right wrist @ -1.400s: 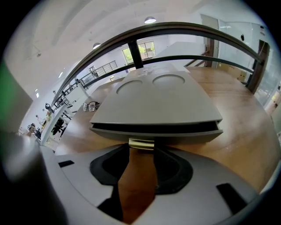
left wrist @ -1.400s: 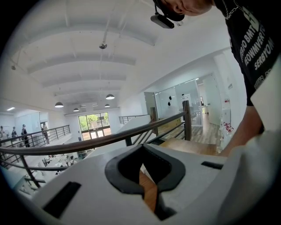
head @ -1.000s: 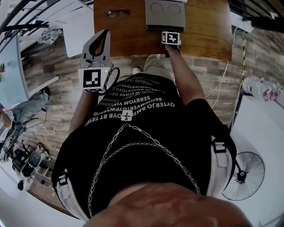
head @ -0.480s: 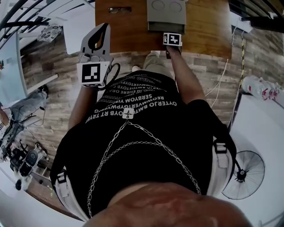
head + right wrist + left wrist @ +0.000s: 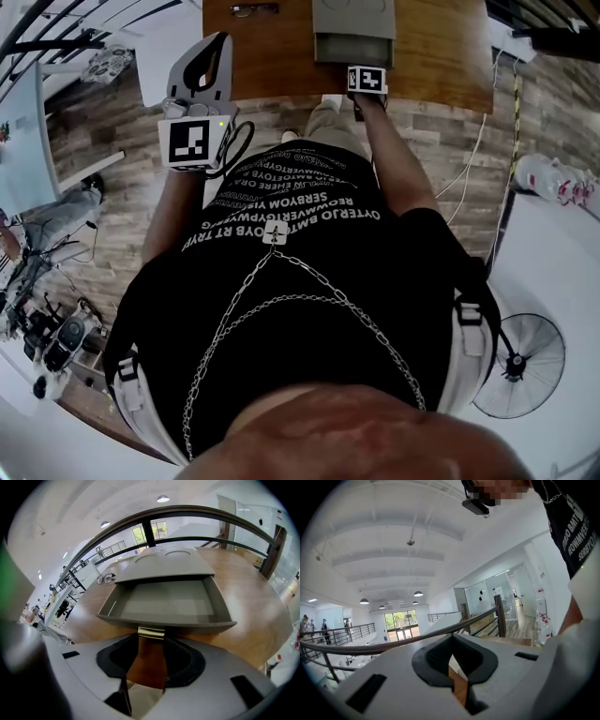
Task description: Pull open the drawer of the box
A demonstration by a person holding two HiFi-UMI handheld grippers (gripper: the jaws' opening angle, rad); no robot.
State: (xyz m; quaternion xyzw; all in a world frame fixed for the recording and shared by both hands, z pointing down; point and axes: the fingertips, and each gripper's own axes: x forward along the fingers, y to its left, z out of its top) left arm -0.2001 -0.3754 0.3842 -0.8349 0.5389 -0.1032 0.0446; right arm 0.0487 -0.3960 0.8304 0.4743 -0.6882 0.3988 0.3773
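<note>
The drawer (image 5: 164,604) stands pulled out of the grey box (image 5: 164,566) at your 12 o'clock on the wooden table (image 5: 253,597). Your right gripper (image 5: 151,639) is clamped on the brass handle (image 5: 151,632) at the drawer's front. Eyeglasses (image 5: 107,578) lie at the box's 9 o'clock. Your left gripper (image 5: 217,42), at your 10 o'clock, is pinched together and holds nothing.
</note>
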